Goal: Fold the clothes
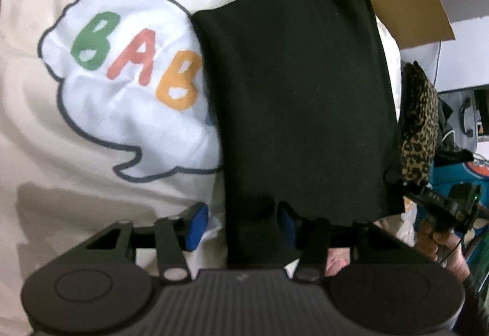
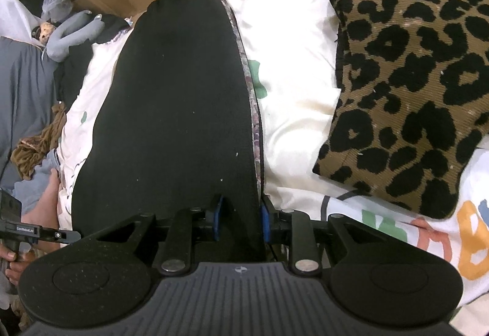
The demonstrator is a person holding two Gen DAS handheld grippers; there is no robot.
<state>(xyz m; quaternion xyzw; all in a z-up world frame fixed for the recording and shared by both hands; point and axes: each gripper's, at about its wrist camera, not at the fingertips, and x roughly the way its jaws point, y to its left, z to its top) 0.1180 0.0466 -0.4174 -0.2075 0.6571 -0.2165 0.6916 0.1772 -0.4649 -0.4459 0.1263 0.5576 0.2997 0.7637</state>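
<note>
1. Holding the black garment [image 1: 293, 85] at its near edge with both tongs; it stretches away from the cameras over the cream "BAB" bedding [image 1: 101, 67], lifted or laid I cannot tell.
2. Right tongs [image 2: 241, 221]: closed on the garment's edge, blue pads pinching black cloth with a patterned hem. Grip looks shallow, close to the edge, so a tug could pull it free.
3. Left tongs [image 1: 243, 221]: jaws stand fairly wide, cloth between them. Left pad is clear of the fabric; right pad is buried behind it. Cannot tell if it grips at all. If not, that corner drops and the fold skews.
4. Risk: uneven tension between the two sides twists the garment, giving a crooked crease.
5. Risk: leopard-print cushion [image 2: 406, 70] sits just beside the garment; the folded edge could land on it or snag.
6. Hidden: garment's far end is cut off, so its type is unclear. Patterned underside shows only as a strip. Left view is blurred.
</note>
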